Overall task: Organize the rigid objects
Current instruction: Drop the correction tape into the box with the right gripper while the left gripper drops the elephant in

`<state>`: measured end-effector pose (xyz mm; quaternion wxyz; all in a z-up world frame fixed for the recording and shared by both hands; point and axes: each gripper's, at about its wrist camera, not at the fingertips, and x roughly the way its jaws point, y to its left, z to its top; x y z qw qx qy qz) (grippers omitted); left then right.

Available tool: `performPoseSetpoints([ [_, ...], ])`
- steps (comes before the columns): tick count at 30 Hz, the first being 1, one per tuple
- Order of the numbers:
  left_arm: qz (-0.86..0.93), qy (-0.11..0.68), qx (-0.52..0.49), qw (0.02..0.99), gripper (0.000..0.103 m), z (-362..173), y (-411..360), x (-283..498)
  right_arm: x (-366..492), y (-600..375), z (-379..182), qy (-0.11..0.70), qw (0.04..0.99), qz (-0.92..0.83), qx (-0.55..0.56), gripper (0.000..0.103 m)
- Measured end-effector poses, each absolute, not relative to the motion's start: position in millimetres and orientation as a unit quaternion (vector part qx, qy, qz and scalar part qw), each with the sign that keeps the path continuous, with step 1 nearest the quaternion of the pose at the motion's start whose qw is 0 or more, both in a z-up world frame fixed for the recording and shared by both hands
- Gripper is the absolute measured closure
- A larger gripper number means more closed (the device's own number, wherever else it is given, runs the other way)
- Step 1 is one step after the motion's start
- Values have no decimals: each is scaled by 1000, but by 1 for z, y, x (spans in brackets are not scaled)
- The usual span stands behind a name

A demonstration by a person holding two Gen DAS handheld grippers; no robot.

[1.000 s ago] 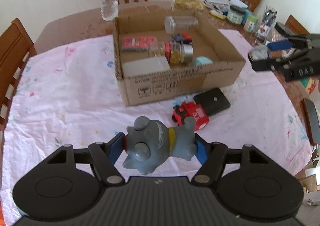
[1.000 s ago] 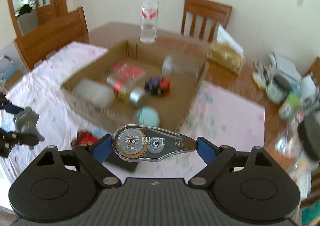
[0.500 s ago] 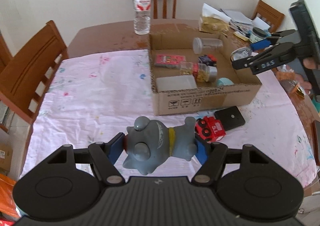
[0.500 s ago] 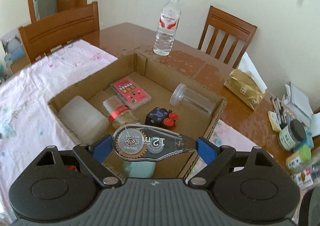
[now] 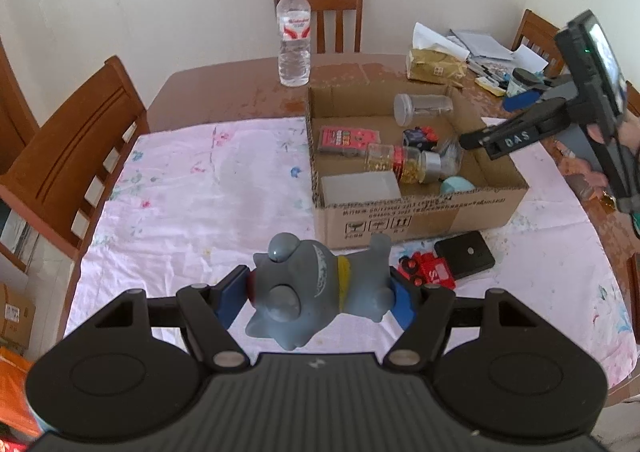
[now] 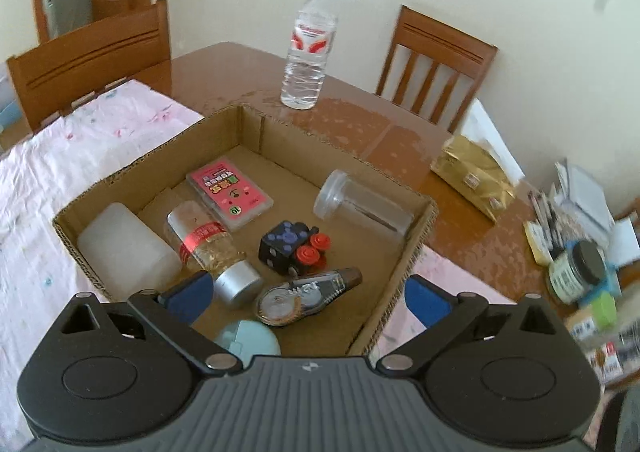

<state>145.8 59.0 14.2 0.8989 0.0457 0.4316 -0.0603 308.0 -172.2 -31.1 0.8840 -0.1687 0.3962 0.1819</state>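
My left gripper (image 5: pixel 320 294) is shut on a grey rubber toy animal (image 5: pixel 316 292) with a yellow collar, held above the pink cloth in front of the cardboard box (image 5: pixel 416 217). My right gripper (image 6: pixel 308 294) hangs over the box's near right corner, its jaws opening with nothing between them. A clear correction tape dispenser (image 6: pixel 306 294) lies loose on the box floor (image 6: pixel 288 187) below it. The box also holds a white tub (image 6: pixel 120 246), a spice bottle (image 6: pixel 208 242), a pink card pack (image 6: pixel 230 191), a black cube toy (image 6: pixel 288 246), a clear jar (image 6: pixel 360 207) and a teal piece (image 6: pixel 248 340).
A red toy truck (image 5: pixel 428 272) and a black flat block (image 5: pixel 464 254) lie on the cloth in front of the box. A water bottle (image 5: pixel 294 35) stands behind the box. Clutter and jars (image 6: pixel 576 268) crowd the table's right side. Wooden chairs (image 5: pixel 76 155) ring the table.
The right gripper came over the box, then opened and let the tape dispenser drop onto the box floor. The left gripper rose a little with the grey toy still in it.
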Motion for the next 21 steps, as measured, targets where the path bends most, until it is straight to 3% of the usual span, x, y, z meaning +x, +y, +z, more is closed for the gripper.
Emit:
performPoseSetpoints([
  [21,-158,399,86,899,32,25,24,260,219,-177,-7,440,889,98,-85,0],
])
